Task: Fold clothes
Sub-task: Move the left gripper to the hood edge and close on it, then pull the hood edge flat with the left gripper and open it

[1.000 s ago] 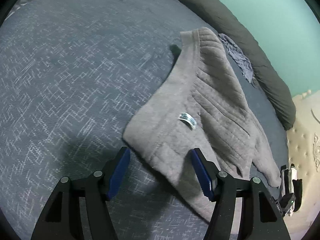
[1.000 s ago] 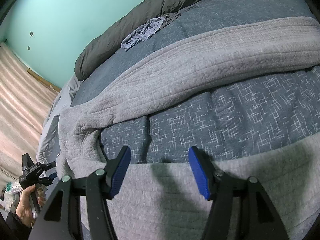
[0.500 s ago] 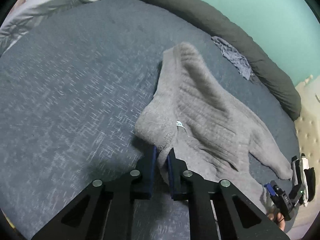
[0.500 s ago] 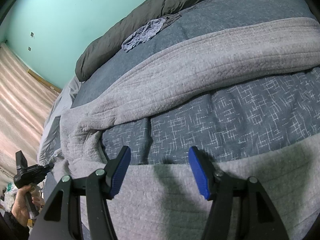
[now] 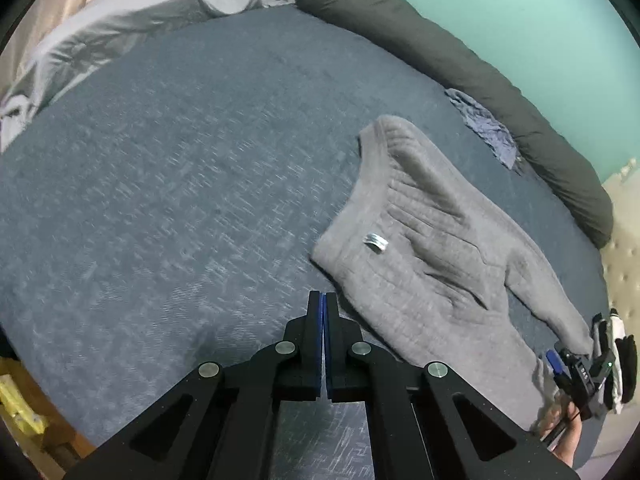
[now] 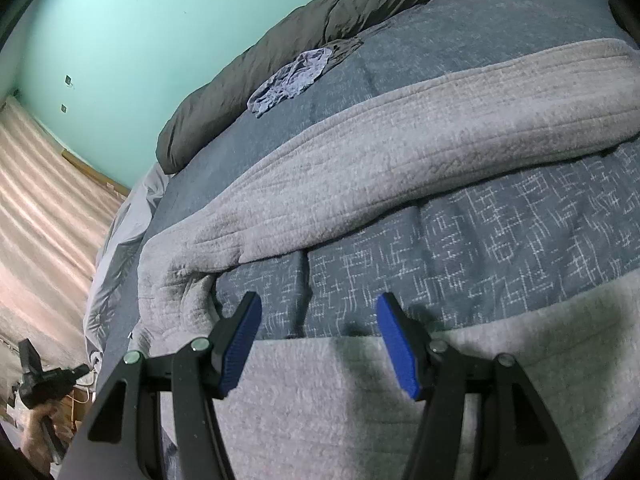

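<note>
A grey ribbed sweater (image 5: 432, 256) lies flat on the blue patterned bed cover (image 5: 180, 200), a small white label (image 5: 376, 242) on it. My left gripper (image 5: 323, 300) is shut and empty, just left of the sweater's near corner and apart from it. In the right wrist view the sweater's long sleeve (image 6: 400, 152) runs across the bed and its hem (image 6: 360, 400) lies under my right gripper (image 6: 320, 340), which is open and low over the hem's edge. The right gripper also shows in the left wrist view (image 5: 580, 372) at the sleeve's end.
A dark rolled duvet (image 5: 460, 64) lies along the teal wall (image 6: 140, 20). A small crumpled blue cloth (image 5: 484, 128) sits beside it. A pale grey sheet (image 5: 140, 12) is bunched at the far left. A cream padded headboard (image 5: 624, 240) is at right.
My left gripper shut on the sweater's near corner, then came away from it; it is now shut on nothing and farther back. The sweater lies flatter. The right gripper has stayed open and still.
</note>
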Demonstrator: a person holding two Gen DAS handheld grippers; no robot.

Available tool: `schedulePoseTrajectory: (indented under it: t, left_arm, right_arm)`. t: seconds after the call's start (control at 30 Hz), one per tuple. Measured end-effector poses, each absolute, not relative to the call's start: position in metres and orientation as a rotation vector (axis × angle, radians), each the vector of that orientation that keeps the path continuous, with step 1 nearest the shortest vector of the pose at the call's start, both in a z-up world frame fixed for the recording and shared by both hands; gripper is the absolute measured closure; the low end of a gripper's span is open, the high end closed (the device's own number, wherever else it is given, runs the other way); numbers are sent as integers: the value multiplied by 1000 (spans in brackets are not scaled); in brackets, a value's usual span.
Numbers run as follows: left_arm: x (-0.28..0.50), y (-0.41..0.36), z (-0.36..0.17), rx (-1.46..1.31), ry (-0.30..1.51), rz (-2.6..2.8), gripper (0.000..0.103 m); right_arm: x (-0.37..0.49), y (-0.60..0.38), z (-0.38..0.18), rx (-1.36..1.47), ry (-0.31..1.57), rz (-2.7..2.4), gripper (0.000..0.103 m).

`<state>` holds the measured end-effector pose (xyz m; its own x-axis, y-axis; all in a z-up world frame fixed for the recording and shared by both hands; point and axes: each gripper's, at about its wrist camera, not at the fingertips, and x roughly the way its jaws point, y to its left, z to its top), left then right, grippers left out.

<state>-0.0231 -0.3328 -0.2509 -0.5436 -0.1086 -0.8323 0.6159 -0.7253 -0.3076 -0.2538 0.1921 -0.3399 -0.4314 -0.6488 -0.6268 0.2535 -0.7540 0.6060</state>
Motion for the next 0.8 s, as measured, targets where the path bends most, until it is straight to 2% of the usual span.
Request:
schedulePoseTrajectory:
  t: [0.07,0.17,0.23,0.3,0.5,0.6,0.63,0.7,0.8]
  left_arm:
    - [-31,-330,-264,1181,883,-2286,101]
    - [-42,-323,-286,1182,978,-2272,78]
    - [-52,-317,-300,1191,1037,-2274,50]
    - [-62,-316,-314,1201,1073,-2261,48]
    - [-76,-322,-342,1174,1196,-2218,50]
    - [-81,-319,-342,1189,1157,-2231,81]
    - [-82,-318,-340,1190,1145,-2238,87]
    - [-82,-314,-333,1183,1117,-2255,95]
    - [-80,-306,-317,1173,1051,-2279,98]
  right_arm:
    - [-253,191,-340,1225,-577,-2198,42]
    - [-253,190,-341,1227,-570,-2200,42]
    - [-254,189,-343,1235,-569,-2198,42]
    - [-254,189,-345,1242,-567,-2198,42]
    - [-255,190,-347,1245,-568,-2197,42]
    - [-255,190,-346,1245,-569,-2196,42]
    - [-255,191,-346,1245,-571,-2196,42]
    - [-255,191,-346,1243,-572,-2197,42]
    - [-255,191,-345,1242,-575,-2197,42]
